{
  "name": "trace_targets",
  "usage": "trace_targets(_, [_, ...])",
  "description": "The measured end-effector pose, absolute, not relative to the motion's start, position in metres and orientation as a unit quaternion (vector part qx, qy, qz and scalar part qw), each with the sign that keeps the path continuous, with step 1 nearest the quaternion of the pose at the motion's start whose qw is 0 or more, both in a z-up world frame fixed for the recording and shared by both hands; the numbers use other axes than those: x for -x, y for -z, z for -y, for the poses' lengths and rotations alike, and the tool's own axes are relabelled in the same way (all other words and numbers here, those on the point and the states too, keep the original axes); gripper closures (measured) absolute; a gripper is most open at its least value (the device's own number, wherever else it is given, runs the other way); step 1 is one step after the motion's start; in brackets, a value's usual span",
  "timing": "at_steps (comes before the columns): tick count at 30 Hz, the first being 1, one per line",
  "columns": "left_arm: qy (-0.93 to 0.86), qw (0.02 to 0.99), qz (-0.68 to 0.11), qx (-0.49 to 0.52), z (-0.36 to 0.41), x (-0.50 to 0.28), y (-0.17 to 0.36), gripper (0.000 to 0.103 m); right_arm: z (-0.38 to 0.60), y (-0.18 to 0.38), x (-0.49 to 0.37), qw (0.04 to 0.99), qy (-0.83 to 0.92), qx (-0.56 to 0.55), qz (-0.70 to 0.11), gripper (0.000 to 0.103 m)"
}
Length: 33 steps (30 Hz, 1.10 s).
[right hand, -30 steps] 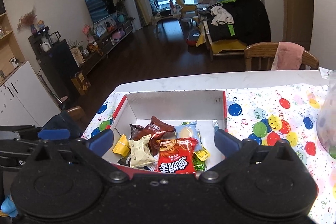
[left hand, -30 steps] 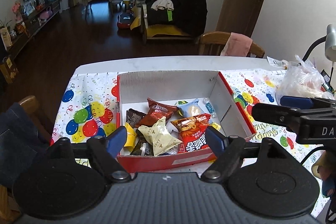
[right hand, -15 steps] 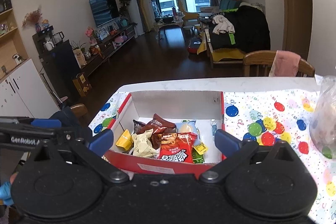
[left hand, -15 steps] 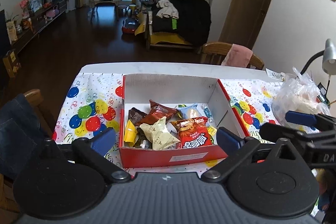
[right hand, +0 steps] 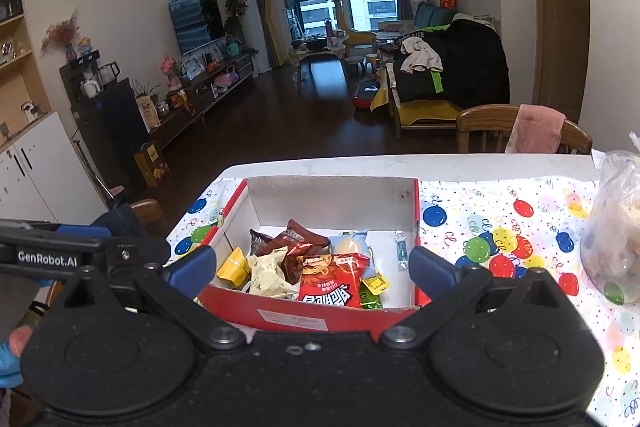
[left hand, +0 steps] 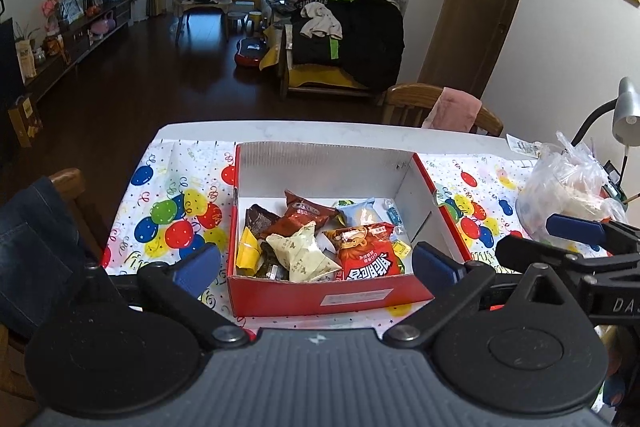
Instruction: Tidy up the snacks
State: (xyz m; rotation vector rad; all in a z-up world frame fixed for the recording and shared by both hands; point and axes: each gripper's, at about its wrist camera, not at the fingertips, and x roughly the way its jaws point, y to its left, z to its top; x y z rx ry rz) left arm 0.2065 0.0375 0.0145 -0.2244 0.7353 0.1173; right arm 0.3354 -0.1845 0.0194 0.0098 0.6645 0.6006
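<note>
From the left wrist, the left gripper (left hand: 318, 261) hangs above the near edge of the table (left hand: 280, 129), its blue pads spread wide after just opening, with nothing pinched; the near wall of the red box (left hand: 332, 297) shows between them, apart from both pads. The box sits on a balloon-print cloth (left hand: 172, 223) and holds the snacks: a red packet (left hand: 366, 253) at the front, a cream packet (left hand: 302, 253) just beside it on the left, a yellow packet (left hand: 246, 253) against the left wall, a brown packet (left hand: 306, 215) behind them and a pale blue packet (left hand: 360, 211) toward the back right. The right gripper (left hand: 576, 239) juts in from the right edge, near a clear plastic bag (left hand: 568, 183) on the cloth. A chair (left hand: 412, 103) with a pink cloth draped on it stands beyond the far table edge. From the right wrist, the right gripper (right hand: 312, 269) also stands spread wide and holds nothing, its pads to either side of the box (right hand: 332, 313) and clear of it. The red packet (right hand: 332, 285) lies at the front of the box, the cream packet (right hand: 266, 269) and yellow packet (right hand: 234, 265) to its left, the brown packet (right hand: 302, 241) behind. The left gripper (right hand: 56, 243) reaches in from the left edge. The plastic bag (right hand: 612, 227) stands at the right edge on the cloth (right hand: 500, 227).
</note>
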Motion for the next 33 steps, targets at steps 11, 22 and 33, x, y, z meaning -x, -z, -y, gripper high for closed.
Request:
trace_targets(11, [-0.058, 0.924, -0.361, 0.114, -0.0369, -0.2052, -0.014, 0.0, 0.1878, -0.0174, -0.3396, 0.899, -0.288, -0.017, -0.329, 0.0])
trace_targets(22, [-0.059, 0.922, -0.365, 0.116, -0.0364, -0.2046, -0.0102, 0.0, 0.1867, -0.0128, -0.339, 0.898, -0.286, -0.024, -0.334, 0.0])
trace_targets(33, [-0.059, 0.923, -0.364, 0.116, -0.0356, -0.2046, -0.0108, 0.0, 0.1861, -0.0107, -0.3394, 0.896, -0.287, -0.032, -0.337, 0.0])
